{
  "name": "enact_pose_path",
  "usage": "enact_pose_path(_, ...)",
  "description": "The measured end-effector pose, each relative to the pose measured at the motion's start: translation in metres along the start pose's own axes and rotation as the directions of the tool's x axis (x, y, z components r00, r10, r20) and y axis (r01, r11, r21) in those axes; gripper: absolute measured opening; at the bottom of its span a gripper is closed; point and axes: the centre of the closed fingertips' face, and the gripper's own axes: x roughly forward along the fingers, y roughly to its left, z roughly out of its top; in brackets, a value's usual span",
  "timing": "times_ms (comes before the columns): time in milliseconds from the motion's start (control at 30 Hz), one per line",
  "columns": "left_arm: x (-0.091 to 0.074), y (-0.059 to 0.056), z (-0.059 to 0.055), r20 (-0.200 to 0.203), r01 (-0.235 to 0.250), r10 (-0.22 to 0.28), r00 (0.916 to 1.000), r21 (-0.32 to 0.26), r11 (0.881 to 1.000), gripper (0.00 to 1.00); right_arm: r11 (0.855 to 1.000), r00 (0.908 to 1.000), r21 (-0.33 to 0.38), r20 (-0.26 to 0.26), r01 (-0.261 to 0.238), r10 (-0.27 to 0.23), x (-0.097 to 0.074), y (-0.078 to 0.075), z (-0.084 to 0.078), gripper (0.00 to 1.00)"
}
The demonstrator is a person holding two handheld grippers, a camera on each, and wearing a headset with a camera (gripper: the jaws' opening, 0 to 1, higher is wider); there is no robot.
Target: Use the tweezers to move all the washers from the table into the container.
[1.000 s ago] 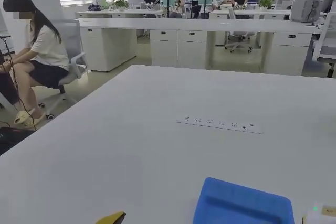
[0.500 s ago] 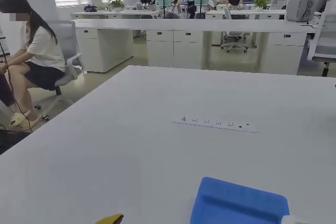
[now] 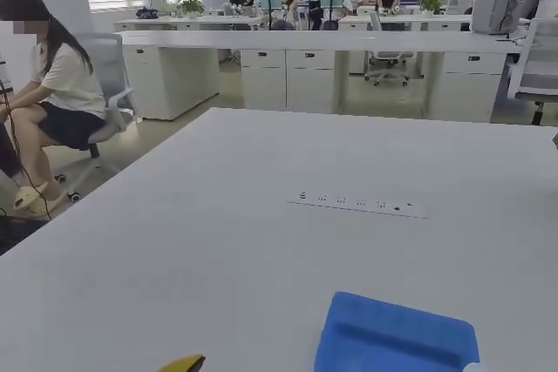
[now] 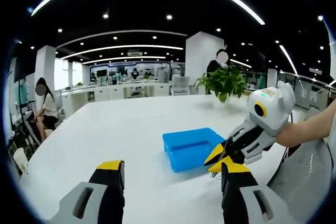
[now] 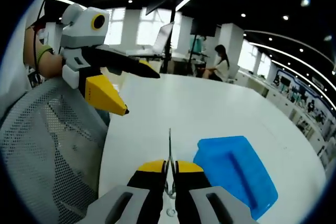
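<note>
Between the right claw's jaws: the right claw [image 5: 168, 167] has its jaws together, clamped on the tweezers [image 5: 169, 148]. The thin metal tips stick straight out ahead of it.
Left claw: the left claw [image 4: 170, 169] has its jaws wide apart with nothing between them. It hangs over the white table [image 3: 218, 241].
Container: the blue container [image 5: 236, 174] lies flat on the table, just ahead and right of the right claw. From the left claw it is ahead, toward its right jaw.
Claws to each other: the right claw sits right of the left claw, near the container's close corner. The two are apart, not touching.
Washers: too small for me to place, and the container's contents too.
Beyond the claws: a power strip [image 3: 362, 205] is well past the container. A mesh chair [image 5: 47, 145] is left of the right claw.
Step, my read: tool gripped and no washer caught on the tips that I can tell, so this is the approach to a pick.
Next move, my read: I'd lower the tweezer tips to a washer near the right claw, pinch it, lift it and carry it the short way right over the container, then let go.
Needs: a low tip angle and a steady pinch. A flat washer on a smooth top should slide easily.
</note>
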Motion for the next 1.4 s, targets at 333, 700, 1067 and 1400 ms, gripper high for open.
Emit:
enact_pose_path(333,0.0,0.0,0.0,0.001,0.001,-0.001,1.0,-0.001,1.0,0.76,0.998,0.9981,-0.047,0.036,0.051,-0.049,-0.011,-0.013,0.025,0.03)
enact_pose_path(700,0.0,-0.001,-0.001,-0.002,0.005,-0.005,1.0,0.0,1.0,0.76,0.991,0.9912,-0.063,0.06,0.122,-0.118,-0.021,-0.037,0.038,0.03)
enact_pose_path(1067,-0.001,-0.002,-0.002,-0.011,0.01,-0.01,0.9999,0.003,1.0,0.75,0.983,0.9836,-0.053,0.039,0.178,-0.176,-0.025,-0.065,0.029,0.03)
enact_pose_path(1400,-0.001,-0.001,-0.002,-0.014,0.008,-0.008,0.9999,0.003,1.0,0.75,0.979,0.9787,-0.02,0.016,0.205,-0.205,-0.022,-0.087,0.014,0.03)
